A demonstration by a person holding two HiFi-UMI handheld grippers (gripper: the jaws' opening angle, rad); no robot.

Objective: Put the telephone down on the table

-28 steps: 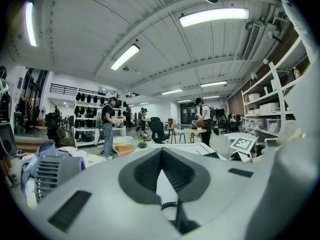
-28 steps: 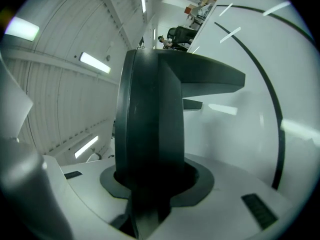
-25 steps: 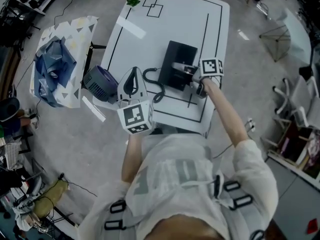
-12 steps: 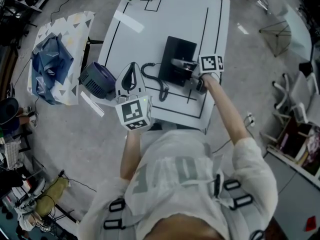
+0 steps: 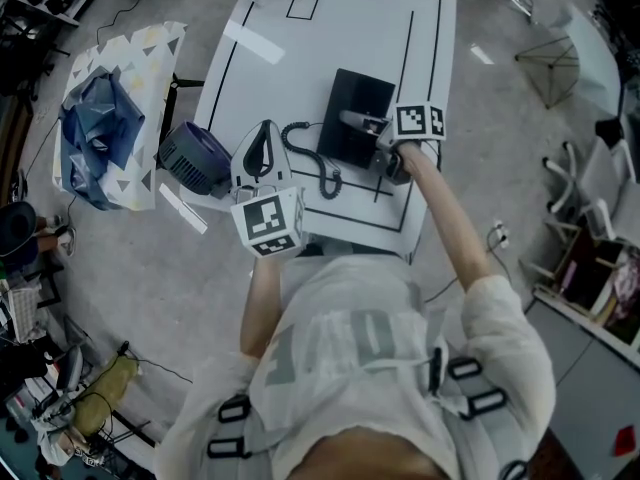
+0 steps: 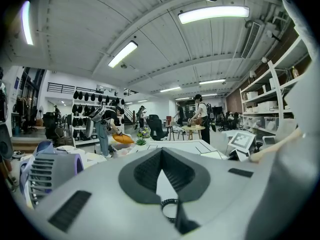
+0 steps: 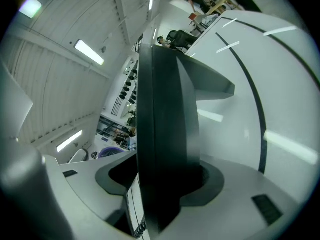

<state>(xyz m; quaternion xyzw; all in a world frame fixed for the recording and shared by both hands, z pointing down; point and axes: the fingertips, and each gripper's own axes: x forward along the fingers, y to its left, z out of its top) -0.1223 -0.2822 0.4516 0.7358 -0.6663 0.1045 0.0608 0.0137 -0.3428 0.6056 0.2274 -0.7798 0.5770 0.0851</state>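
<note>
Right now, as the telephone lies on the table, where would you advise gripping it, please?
Probably the telephone's thin right-hand edge, coming in from the right: it is a flat slab on the table, and its coiled cord trails off the left side.

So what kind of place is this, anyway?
Probably a big shared workshop or lab hall, not a home: a white table marked with black lines, open shelves along the wall, long strip lights overhead, and other people working in the background.
</note>
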